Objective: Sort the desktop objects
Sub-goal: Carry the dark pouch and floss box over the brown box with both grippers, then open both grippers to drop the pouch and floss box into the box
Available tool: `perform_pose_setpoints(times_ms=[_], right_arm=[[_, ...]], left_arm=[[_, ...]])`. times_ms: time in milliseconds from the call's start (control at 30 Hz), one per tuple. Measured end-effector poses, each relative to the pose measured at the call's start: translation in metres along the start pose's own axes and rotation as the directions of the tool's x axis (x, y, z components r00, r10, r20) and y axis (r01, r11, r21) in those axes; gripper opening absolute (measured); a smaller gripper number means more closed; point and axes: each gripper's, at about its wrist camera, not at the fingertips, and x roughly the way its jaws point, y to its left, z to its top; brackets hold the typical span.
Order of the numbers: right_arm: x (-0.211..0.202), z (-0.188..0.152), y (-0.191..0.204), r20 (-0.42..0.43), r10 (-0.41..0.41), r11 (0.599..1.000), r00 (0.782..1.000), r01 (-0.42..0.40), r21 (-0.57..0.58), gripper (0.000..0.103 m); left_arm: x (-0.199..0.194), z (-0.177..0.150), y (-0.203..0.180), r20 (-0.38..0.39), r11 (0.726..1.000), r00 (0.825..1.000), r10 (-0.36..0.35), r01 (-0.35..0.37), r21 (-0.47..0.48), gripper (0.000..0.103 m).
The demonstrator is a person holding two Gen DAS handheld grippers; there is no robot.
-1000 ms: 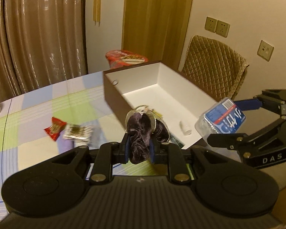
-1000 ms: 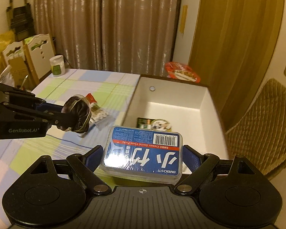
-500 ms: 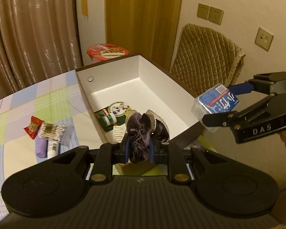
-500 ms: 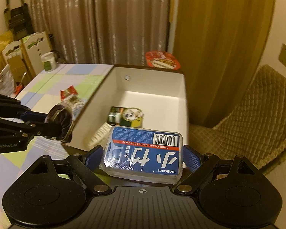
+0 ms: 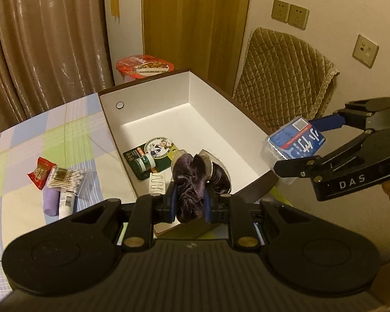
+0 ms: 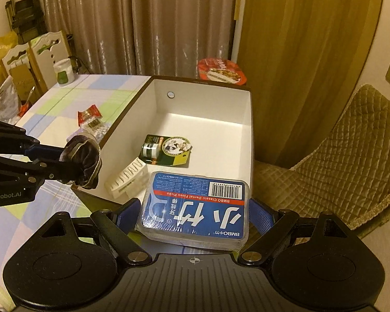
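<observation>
My left gripper (image 5: 189, 200) is shut on a dark purple velvet scrunchie (image 5: 195, 179) and holds it over the near end of the open white-lined box (image 5: 195, 83). My right gripper (image 6: 195, 209) is shut on a blue dental floss pick box (image 6: 195, 210), held above the box's near right corner; it also shows in the left wrist view (image 5: 295, 143). The scrunchie shows in the right wrist view (image 6: 84, 163) by the box's left wall (image 6: 127, 114). In the box lie a green carded bottle (image 5: 149, 156) and a white ribbed item (image 6: 128, 175).
On the checked tablecloth (image 5: 52, 135) left of the box lie a red snack packet (image 5: 40, 173), a bag of cotton swabs (image 5: 69, 182) and a lilac tube (image 5: 51, 201). A red instant noodle bowl (image 5: 145, 66) stands behind the box. A quilted chair (image 5: 280, 78) is at right.
Both grippers have moved forward and up over the box with their loads still held. The box interior now shows more fully from above.
</observation>
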Motion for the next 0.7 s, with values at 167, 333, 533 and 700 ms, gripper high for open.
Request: perform_pose_setpoints(times_ms=[167,333,533,700], right_arm=[[0.005,-0.004,-0.002,-0.025,0.007,1.000,1.000,-0.007,-0.004,0.088],[0.007,-0.007,-0.006,-0.034,0.013,1.000,0.999,-0.013,0.011,0.088],[0.012,0.000,-0.009,-0.028,0.025,1.000,0.999,-0.024,0.017,0.088],[0.023,0.016,-0.011,-0.014,0.039,0.999,0.999,-0.039,0.005,0.088]], left_arm=[[0.005,-0.002,-0.003,-0.014,1.000,1.000,0.004,-0.004,-0.010,0.016],[0.013,-0.005,-0.004,-0.037,1.000,0.999,0.007,-0.008,-0.025,0.016],[0.027,0.000,0.001,-0.057,0.999,0.998,0.018,-0.021,-0.042,0.016],[0.042,0.010,0.008,-0.066,0.998,0.997,0.034,-0.037,-0.047,0.016]])
